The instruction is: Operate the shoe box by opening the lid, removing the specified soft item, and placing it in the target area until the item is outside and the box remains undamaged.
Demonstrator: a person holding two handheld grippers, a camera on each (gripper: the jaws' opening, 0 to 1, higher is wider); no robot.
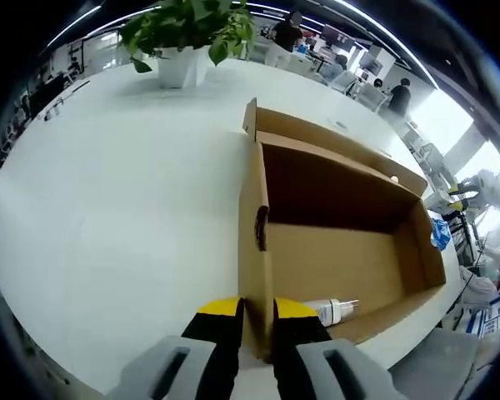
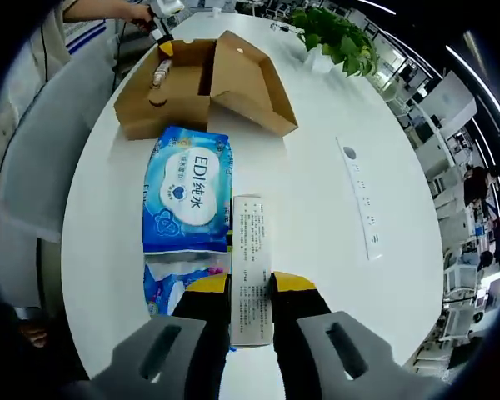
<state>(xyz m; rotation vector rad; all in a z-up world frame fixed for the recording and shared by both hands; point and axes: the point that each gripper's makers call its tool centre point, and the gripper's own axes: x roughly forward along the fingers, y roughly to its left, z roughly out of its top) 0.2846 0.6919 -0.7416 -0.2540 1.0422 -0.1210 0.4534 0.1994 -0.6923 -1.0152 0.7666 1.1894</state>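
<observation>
Ahead of your left gripper (image 1: 257,323), the box (image 1: 342,250) wall hides most of the bottle (image 1: 332,311). Your right gripper (image 2: 250,293) covers the near end of the white pack (image 2: 252,254); its print is too small to read.

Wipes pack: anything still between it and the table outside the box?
Nothing visible. The wipes pack lies flat on the white table, outside the open shoe box, with the right tool shut on its near end. The left tool grips the box wall.
</observation>
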